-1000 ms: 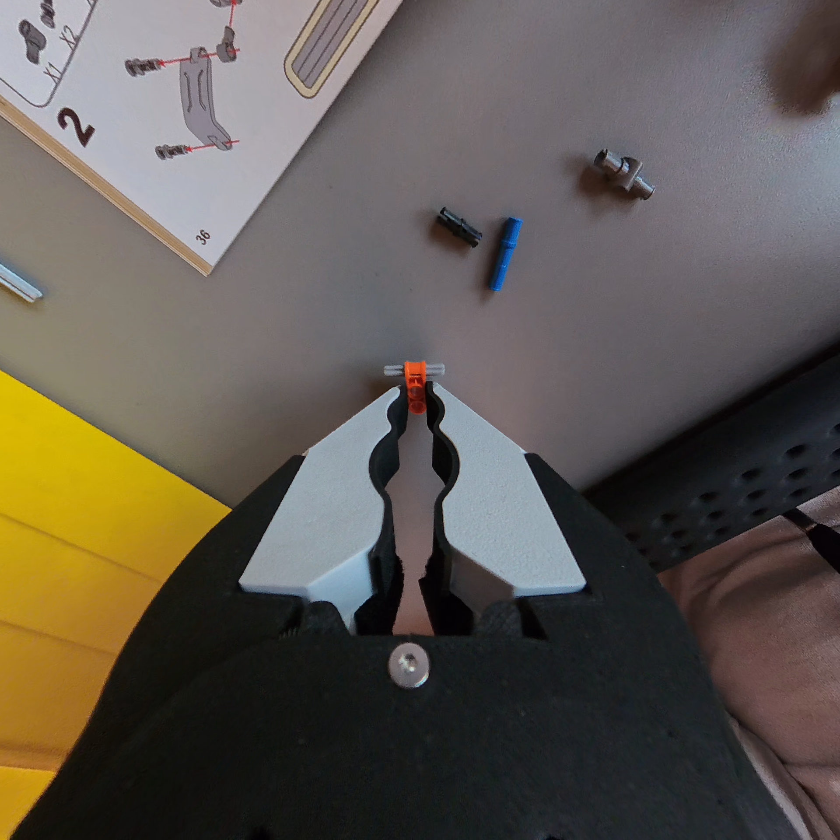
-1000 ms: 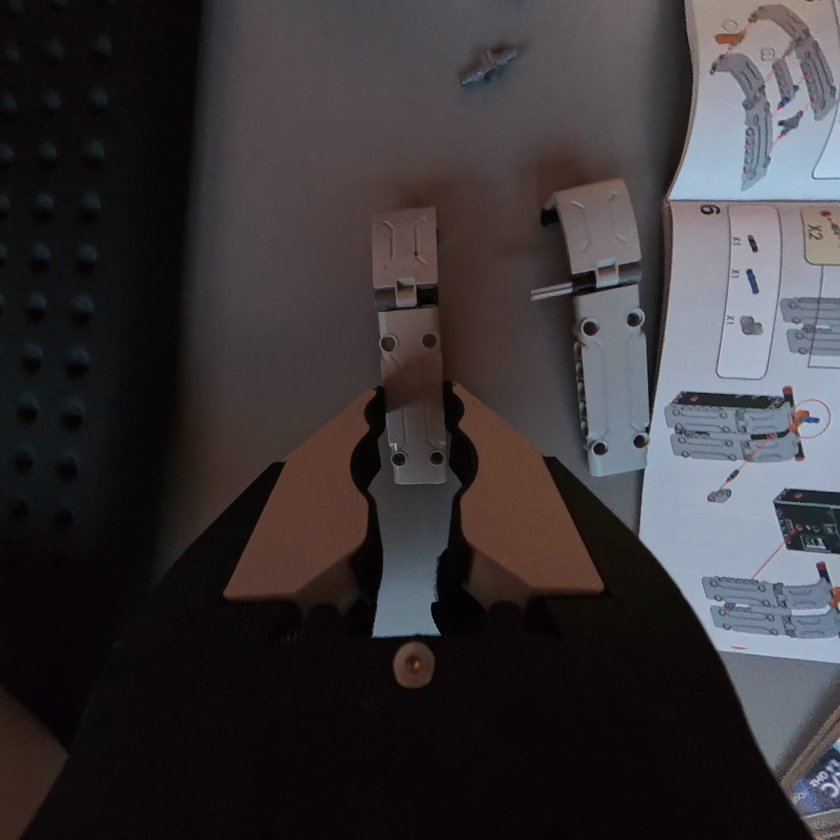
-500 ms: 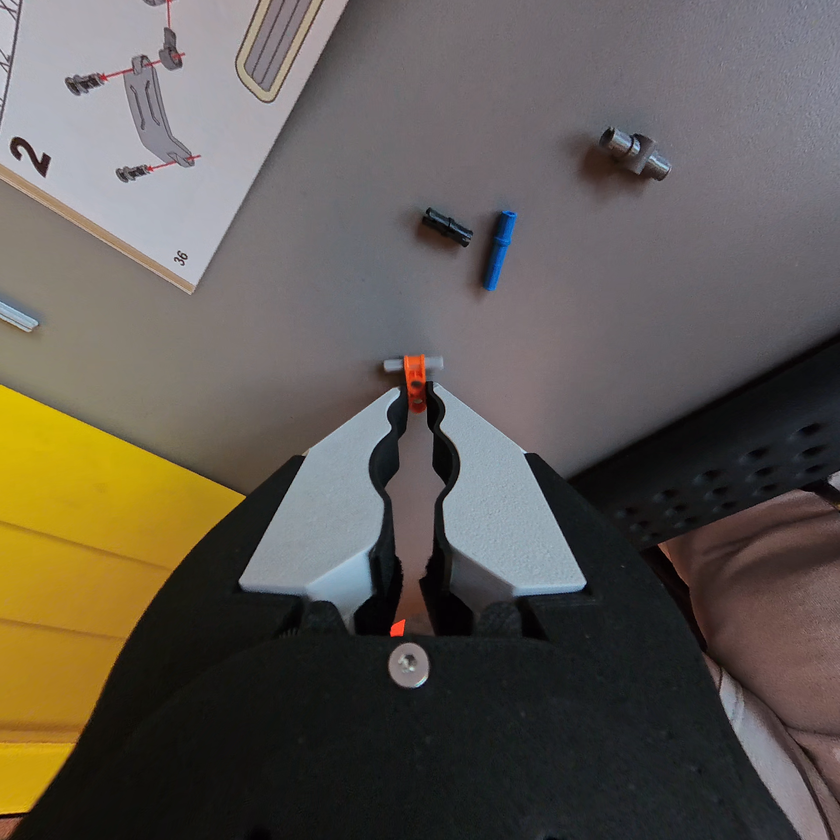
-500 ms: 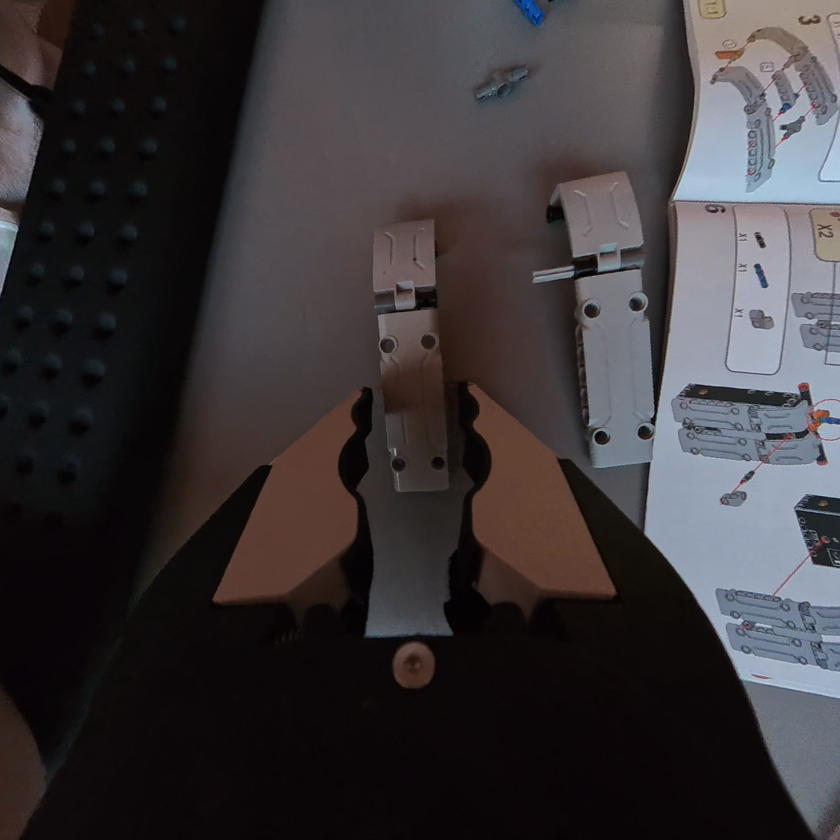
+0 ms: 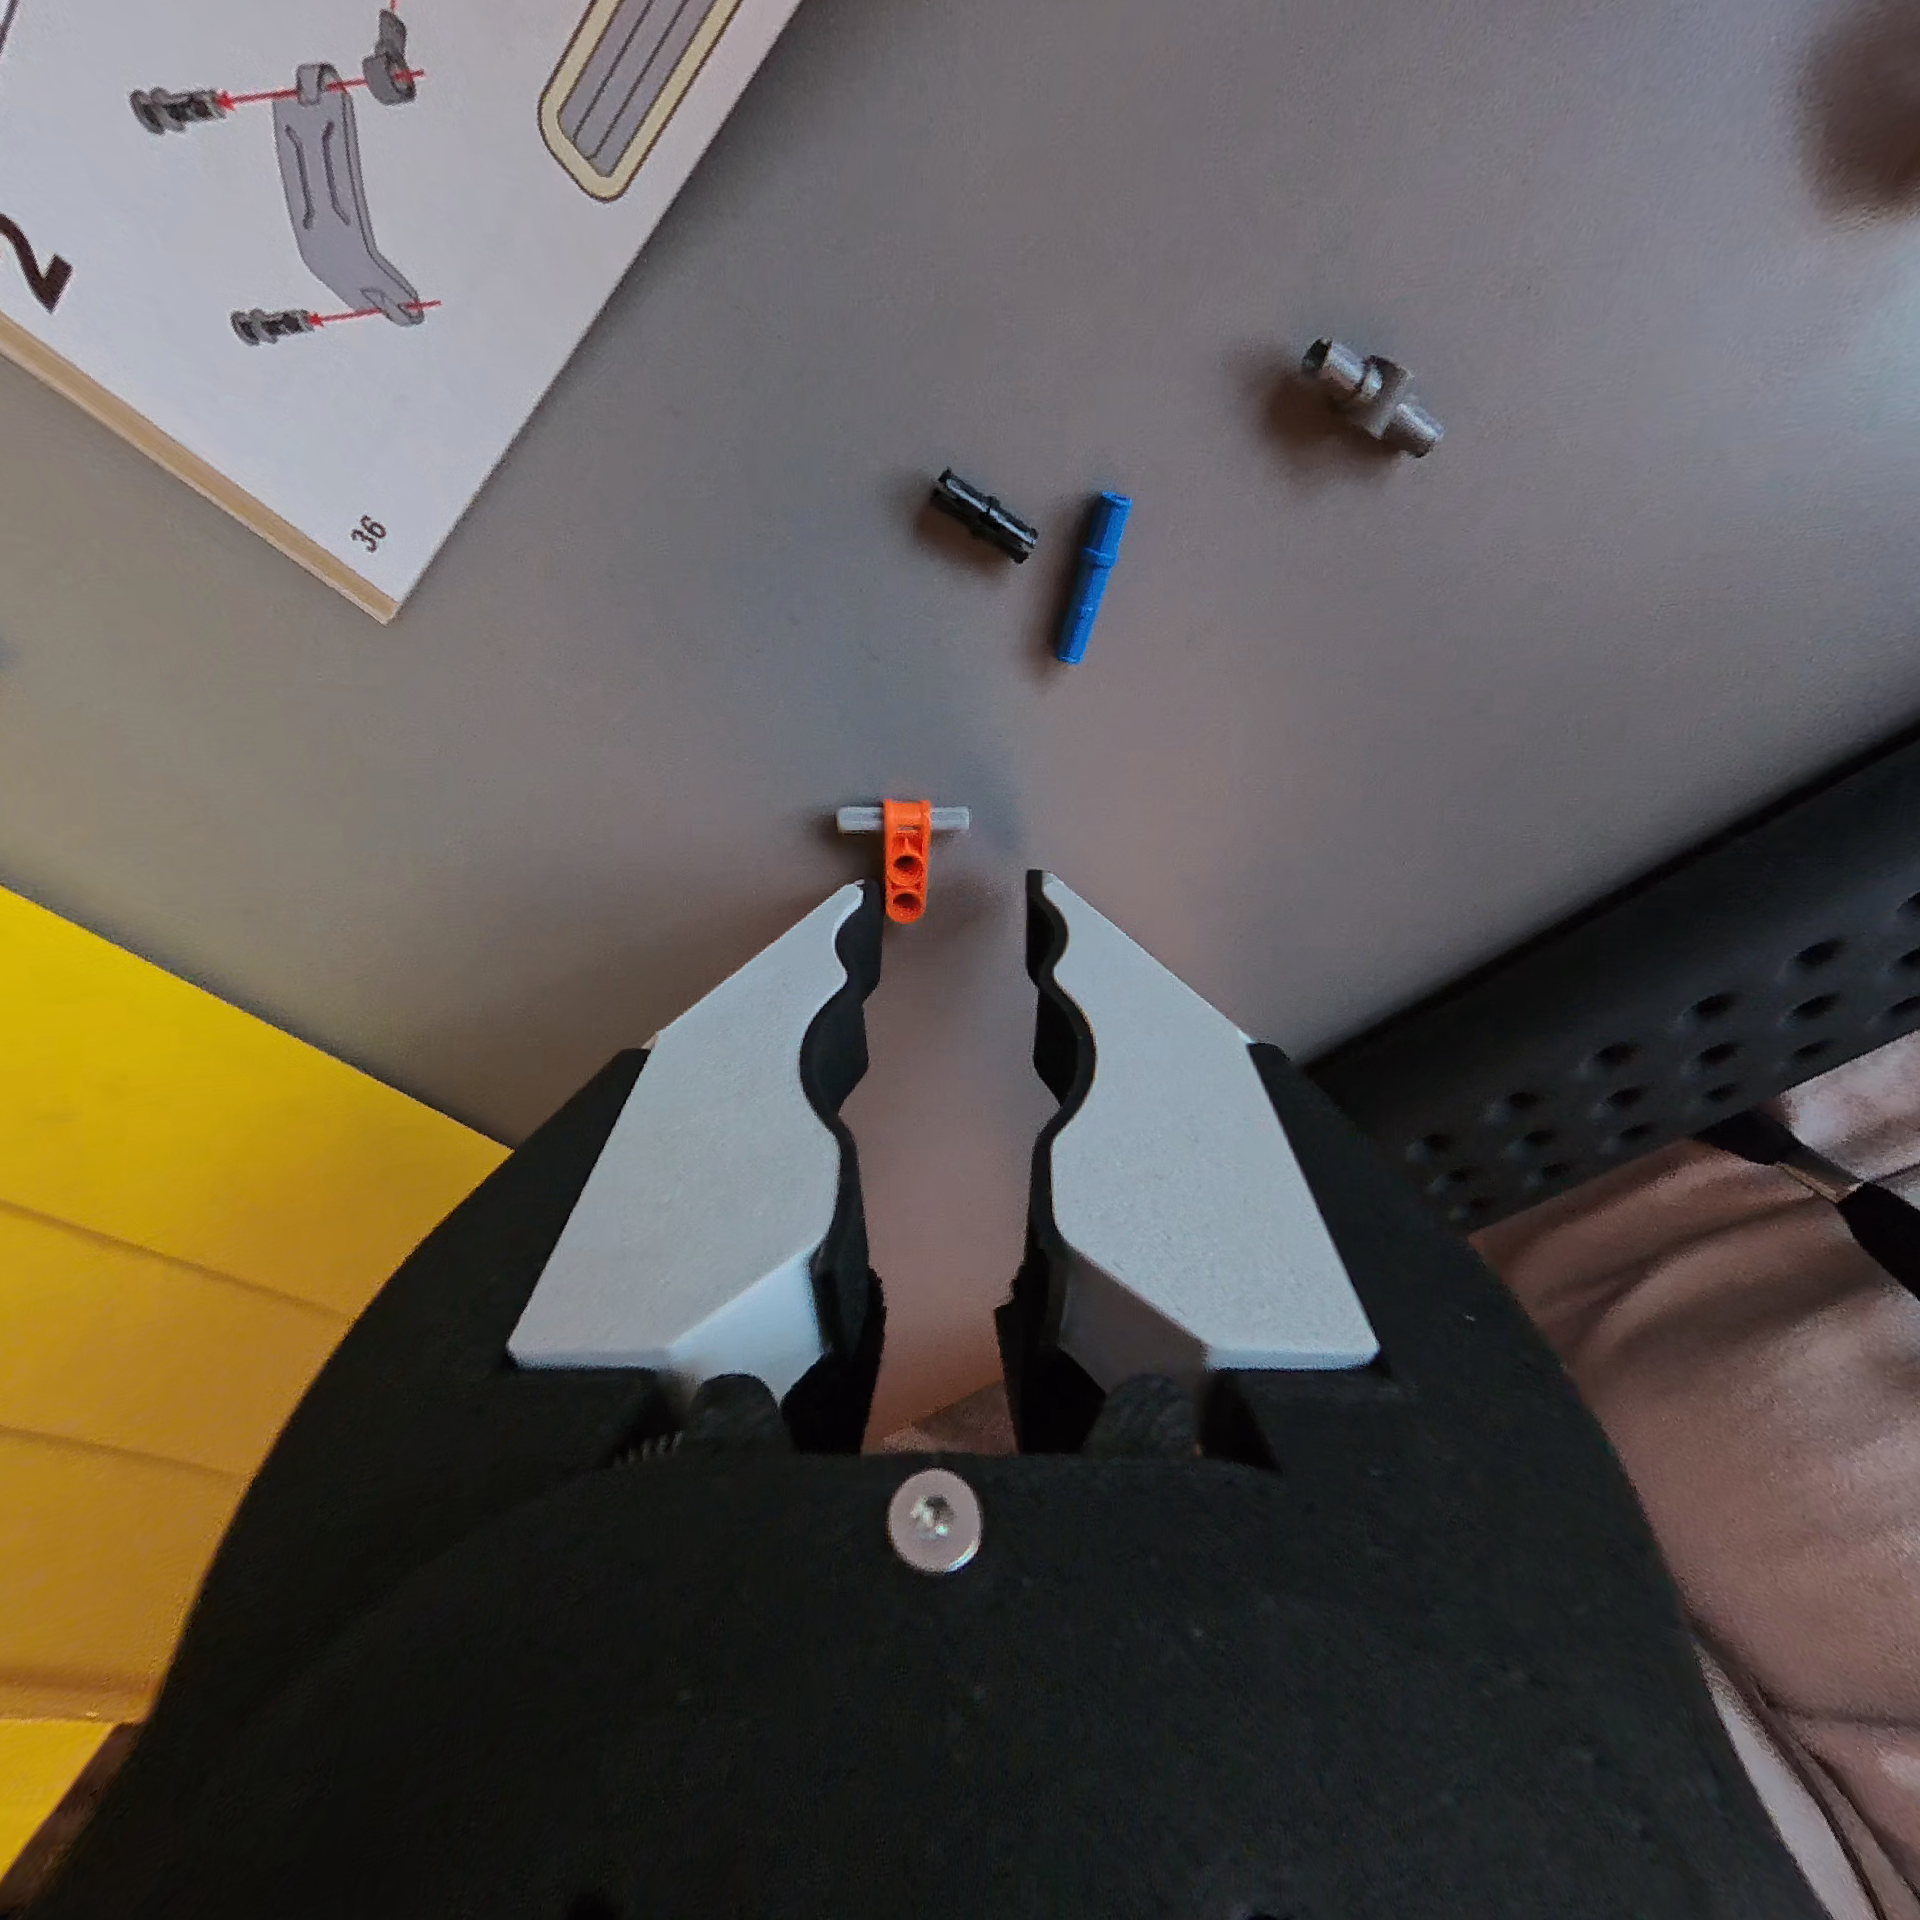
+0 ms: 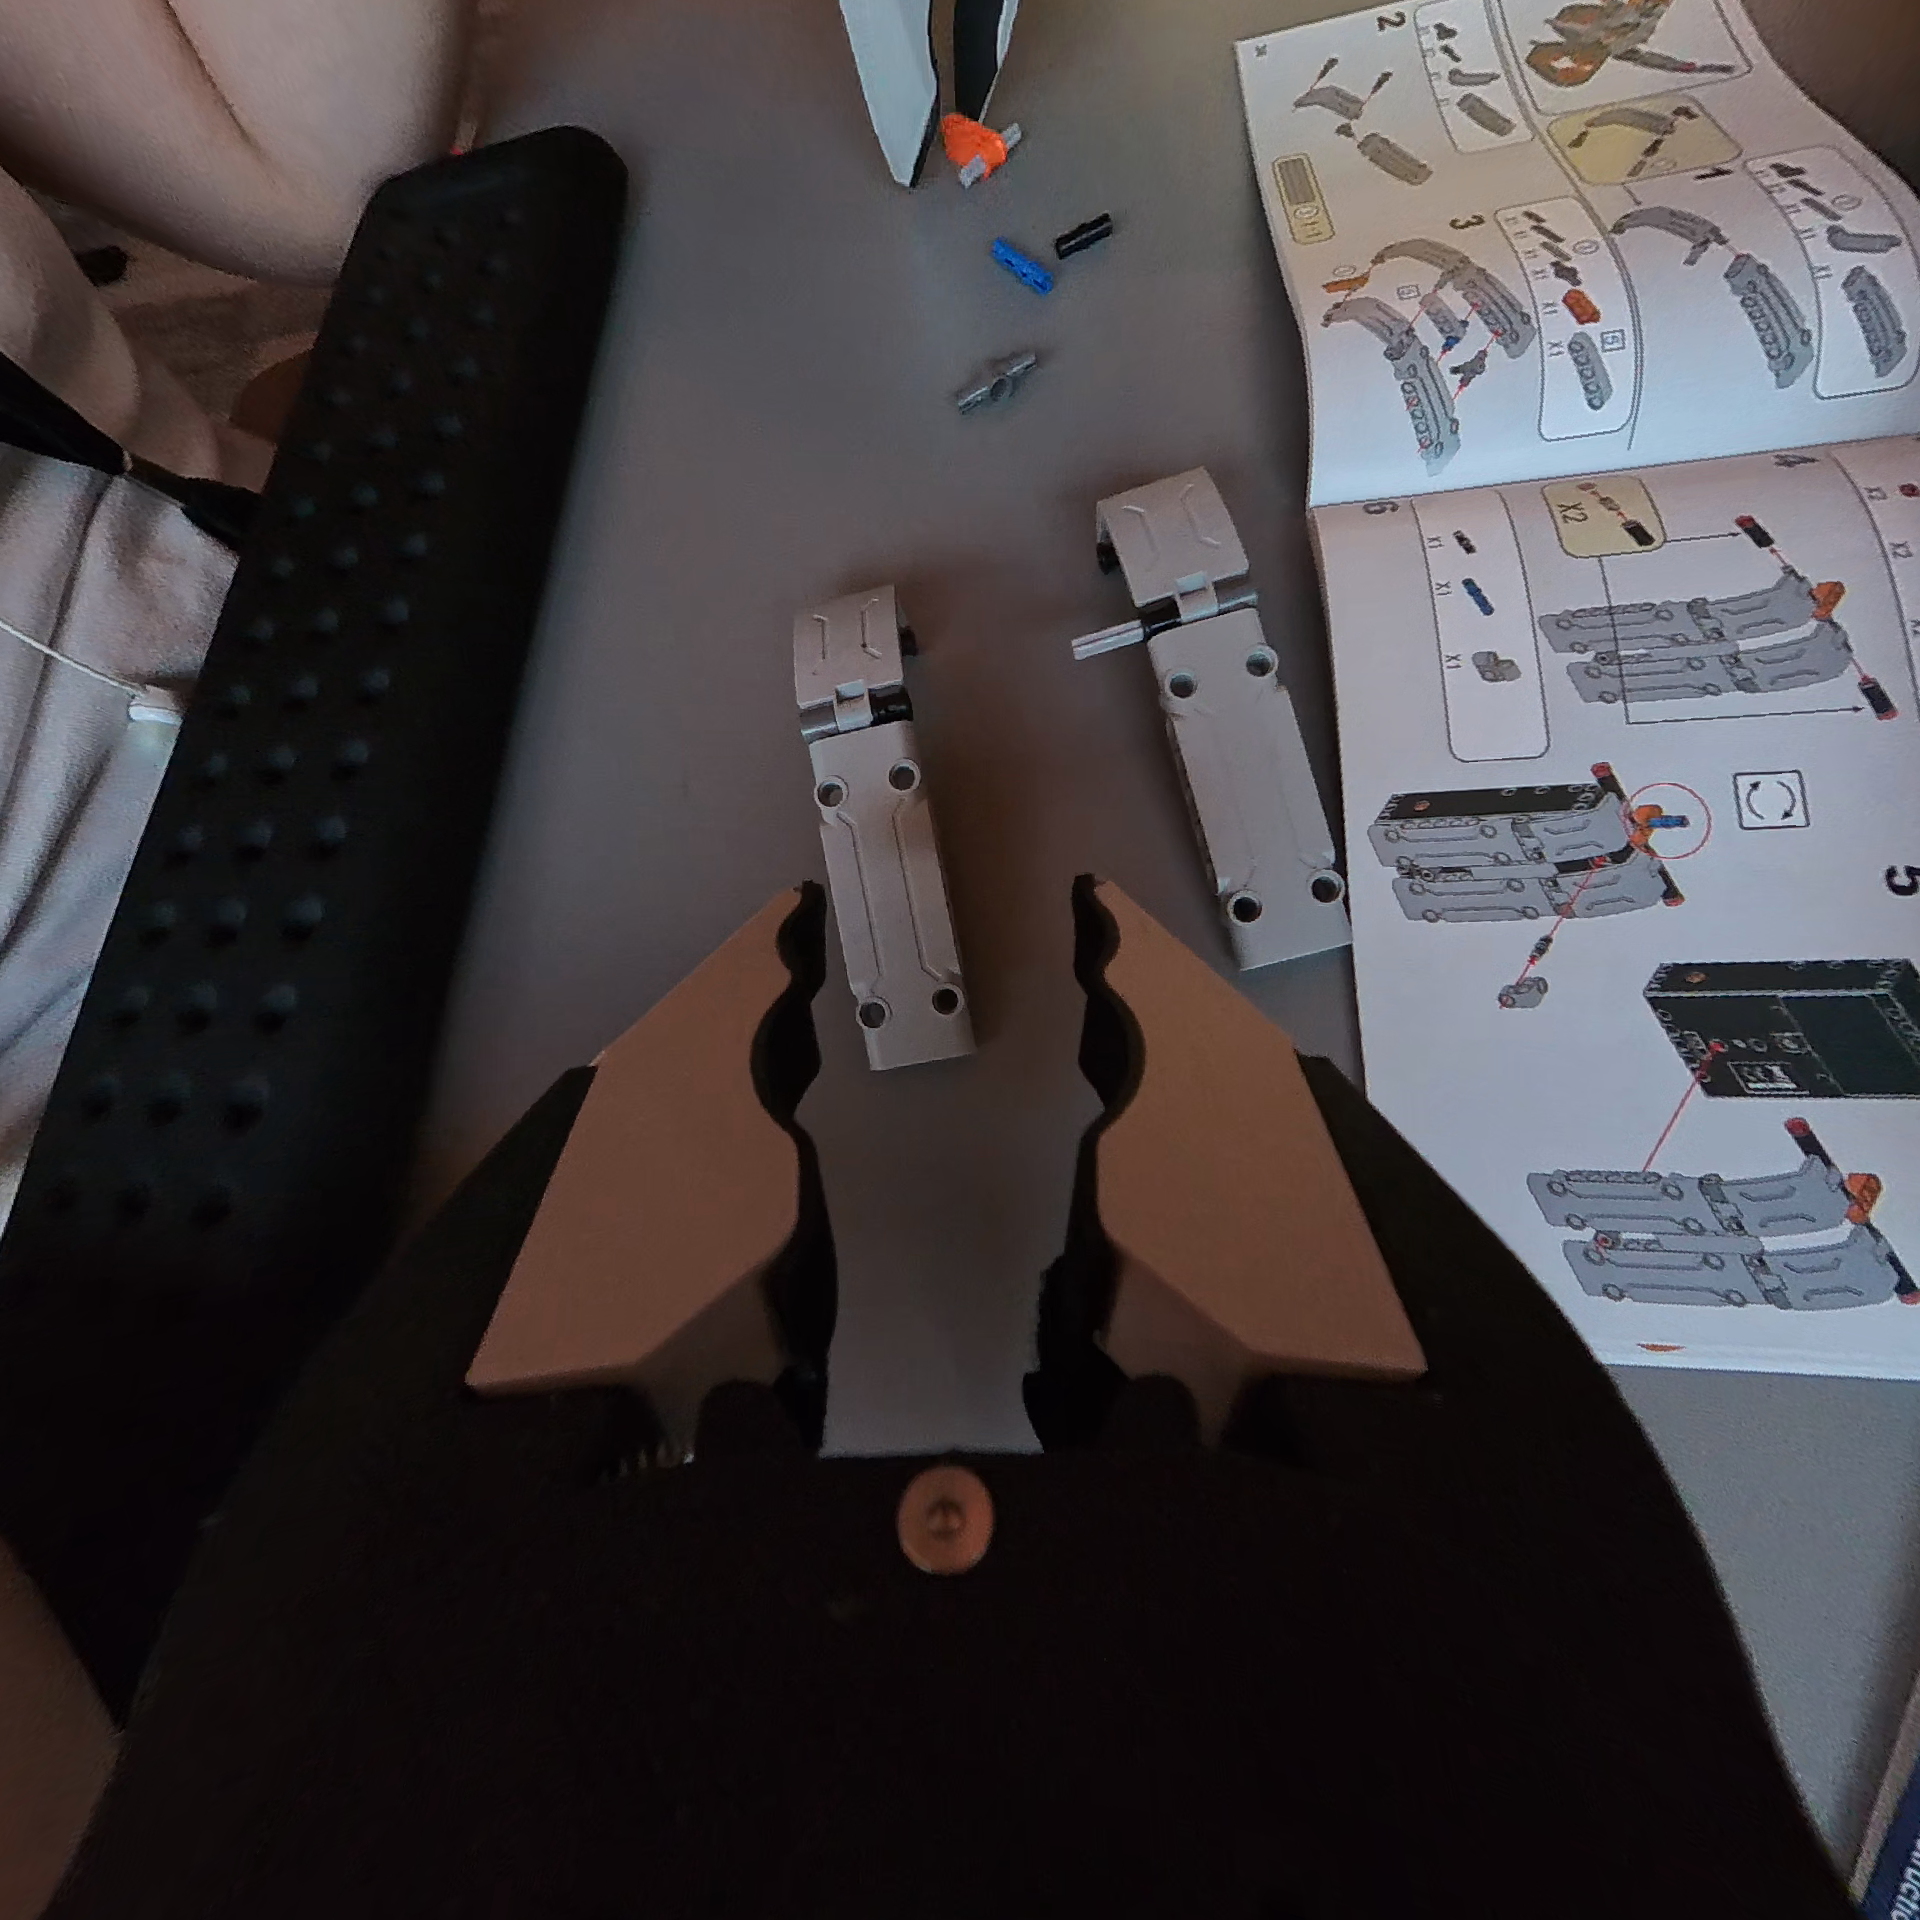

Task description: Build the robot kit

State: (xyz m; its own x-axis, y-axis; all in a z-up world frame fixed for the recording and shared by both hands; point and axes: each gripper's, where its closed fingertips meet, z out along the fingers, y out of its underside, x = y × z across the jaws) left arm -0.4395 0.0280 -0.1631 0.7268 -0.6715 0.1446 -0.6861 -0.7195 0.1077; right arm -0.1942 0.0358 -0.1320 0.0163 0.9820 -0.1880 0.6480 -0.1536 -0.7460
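Our left gripper [image 5: 943,891] has its fingers parted and empty; the small orange plastic connector with a grey cross axle [image 5: 906,858] lies on the grey tabletop [image 5: 1351,727] touching the left fingertip, long axis pointing away from us. Beyond lie a short black pin [image 5: 985,515], a blue pin [image 5: 1089,576] and a grey connector peg [image 5: 1371,393]. Our right gripper [image 6: 948,891] gapes wide around the near end of a grey hinged panel assembly [image 6: 883,831], long axis running between the fingers. A second grey panel assembly [image 6: 1226,727] lies beside an open instruction booklet [image 6: 1621,727].

Instruction booklet [image 6: 1621,727], black studded mat [image 6: 291,665], perhaps rubber.
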